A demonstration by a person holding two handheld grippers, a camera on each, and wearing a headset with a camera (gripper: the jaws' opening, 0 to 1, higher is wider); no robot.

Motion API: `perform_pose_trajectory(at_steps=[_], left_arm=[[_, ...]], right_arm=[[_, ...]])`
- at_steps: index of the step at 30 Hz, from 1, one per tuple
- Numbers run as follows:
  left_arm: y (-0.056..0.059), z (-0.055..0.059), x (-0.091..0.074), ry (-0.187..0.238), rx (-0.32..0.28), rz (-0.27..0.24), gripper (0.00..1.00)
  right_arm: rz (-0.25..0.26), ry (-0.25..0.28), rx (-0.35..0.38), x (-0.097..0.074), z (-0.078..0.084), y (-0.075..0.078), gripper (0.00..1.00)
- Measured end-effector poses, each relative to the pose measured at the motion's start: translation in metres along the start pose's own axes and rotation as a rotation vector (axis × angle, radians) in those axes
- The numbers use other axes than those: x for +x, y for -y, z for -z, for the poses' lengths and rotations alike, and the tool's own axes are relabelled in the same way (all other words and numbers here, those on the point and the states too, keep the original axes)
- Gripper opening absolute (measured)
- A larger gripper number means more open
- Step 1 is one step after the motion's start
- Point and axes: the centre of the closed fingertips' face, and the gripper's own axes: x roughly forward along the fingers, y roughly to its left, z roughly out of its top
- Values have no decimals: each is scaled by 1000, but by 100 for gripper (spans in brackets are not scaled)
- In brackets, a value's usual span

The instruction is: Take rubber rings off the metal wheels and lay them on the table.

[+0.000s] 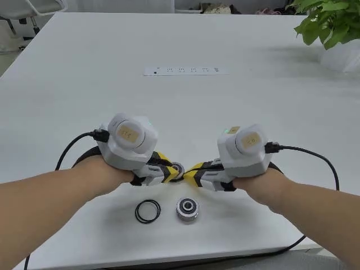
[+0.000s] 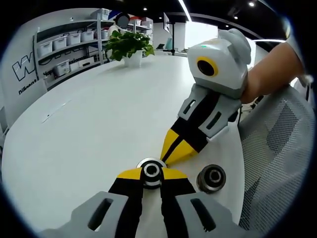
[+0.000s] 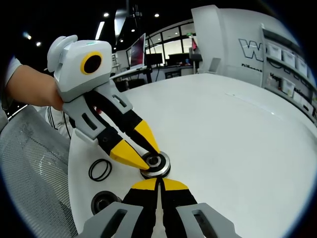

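A metal wheel [image 1: 176,170] with a dark rubber rim is held just above the white table [image 1: 185,112], and my left gripper [image 1: 170,172] is shut on it. In the left gripper view the yellow tips [image 2: 151,174] clamp the wheel [image 2: 151,169] from both sides. My right gripper [image 1: 189,173] faces it, jaws shut, with its tips [image 3: 158,184] touching the wheel's rim [image 3: 157,162]. I cannot tell whether they pinch the ring. Two loose black rubber rings [image 1: 147,211] lie overlapping on the table beside a second wheel [image 1: 187,207].
The table's near edge runs just below the loose rings and the second wheel. A white power strip [image 1: 185,71] lies mid-table, and a potted plant [image 1: 332,28] stands at the far right. Black cables [image 1: 70,149] trail from both grippers. A mesh chair [image 2: 277,144] sits off the edge.
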Motion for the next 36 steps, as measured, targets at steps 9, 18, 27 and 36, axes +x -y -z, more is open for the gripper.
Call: perform_pose_trajectory(at_steps=[9, 18, 27, 36], left_arm=[[0, 0, 0, 1, -10, -11, 8], [1, 0, 0, -10, -5, -19, 8], [1, 0, 1, -11, -8, -30, 8], [1, 0, 1, -14, -2, -39, 8]], right_arm=[[23, -4, 12, 0, 0, 3, 0], [-6, 25, 179, -5, -2, 4, 0], [-20, 82, 339, -8, -8, 6, 0], [-30, 101, 357, -8, -12, 3, 0]])
